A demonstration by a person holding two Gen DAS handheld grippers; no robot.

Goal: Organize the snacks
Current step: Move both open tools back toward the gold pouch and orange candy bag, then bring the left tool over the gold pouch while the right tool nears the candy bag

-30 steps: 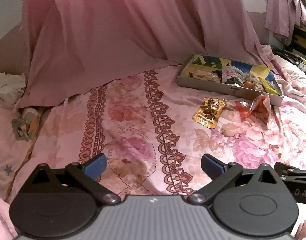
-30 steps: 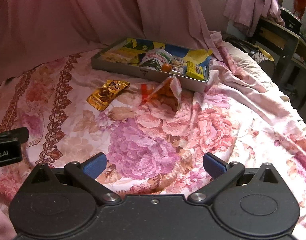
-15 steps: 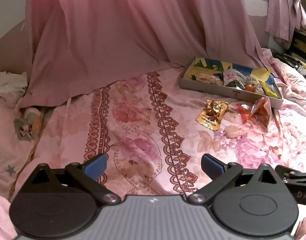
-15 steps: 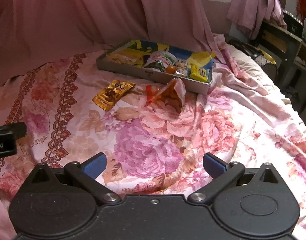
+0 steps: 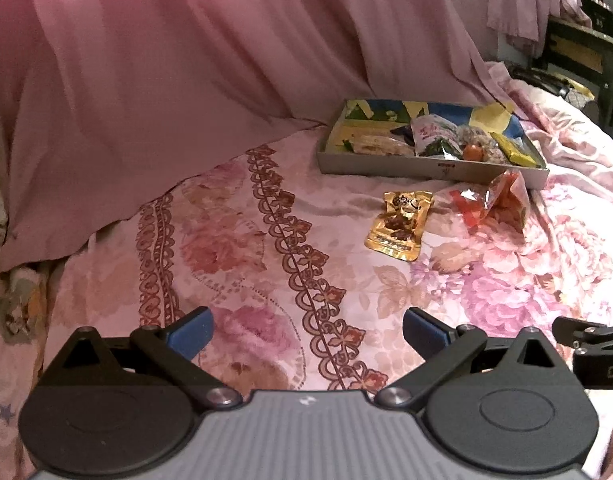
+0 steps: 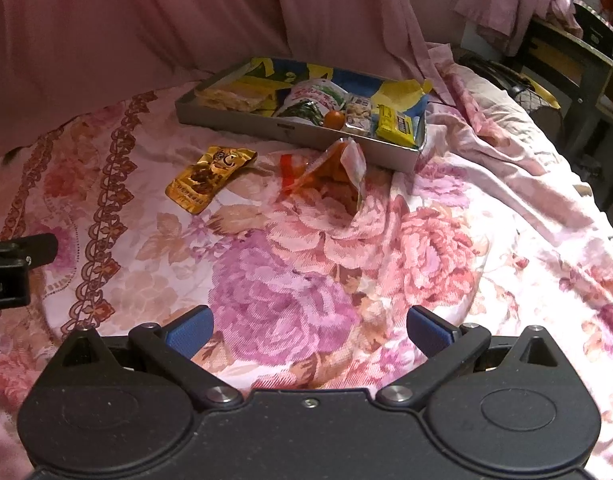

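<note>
1. My left gripper (image 5: 306,334) is wide open and holds nothing. It hangs over the bed (image 5: 242,248), well back from the snacks.
2. My right gripper (image 6: 308,334) is wide open too, with nothing in it.
3. The box (image 6: 290,130) sits at the far side of the bed, by the curtain (image 6: 146,28). It already has snacks in it.
4. Two snacks lie on the bed just in front of the box. The gold pack (image 6: 208,180) lies flat. The orange bag (image 6: 334,168) stands up a bit, almost touching the box's near wall.
5. I think both are light, thin and crinkly. They may slip.
6. I think the gold pack is hard to pinch, since it lies flat on soft cloth. I would take it by one short edge.
7. I would take the orange bag by its raised top flap. I would pinch softly, as the food inside may crack.
8. The bed cloth could get caught in my fingers, so I must watch for that.
</note>
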